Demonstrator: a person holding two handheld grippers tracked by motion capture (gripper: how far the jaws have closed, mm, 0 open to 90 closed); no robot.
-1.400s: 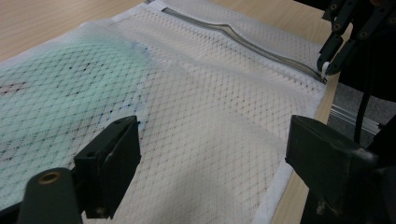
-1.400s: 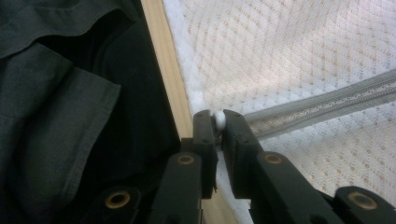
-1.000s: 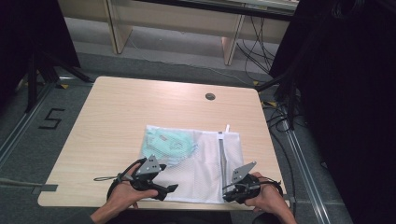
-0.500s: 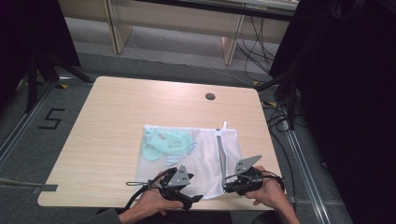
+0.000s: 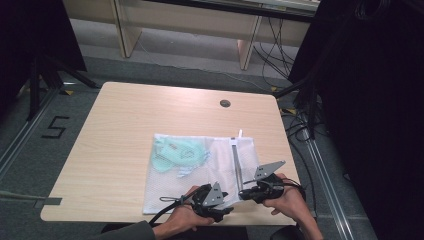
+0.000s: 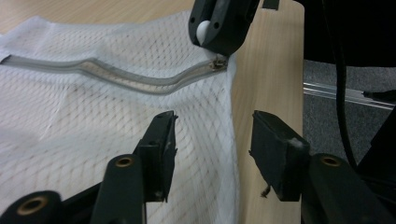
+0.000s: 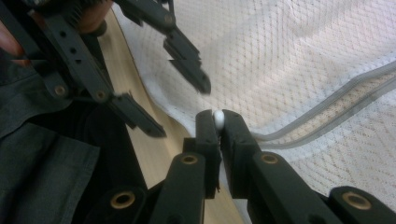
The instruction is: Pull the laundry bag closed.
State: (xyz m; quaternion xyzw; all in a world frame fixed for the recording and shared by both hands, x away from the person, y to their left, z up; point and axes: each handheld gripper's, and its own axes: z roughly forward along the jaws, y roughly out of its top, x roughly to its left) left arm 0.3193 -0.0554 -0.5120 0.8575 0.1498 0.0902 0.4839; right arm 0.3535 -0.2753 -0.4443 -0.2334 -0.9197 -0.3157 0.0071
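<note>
Black right tongs (image 7: 218, 122) are pinching the white zip pull (image 7: 218, 116) at the near end of the zip (image 6: 116, 75). Your left tongs (image 6: 212, 140) stand spread over the mesh bag's (image 5: 200, 165) near corner, beside them. That bag lies flat on the counter (image 5: 125, 120), a green item (image 5: 175, 152) inside.
</note>
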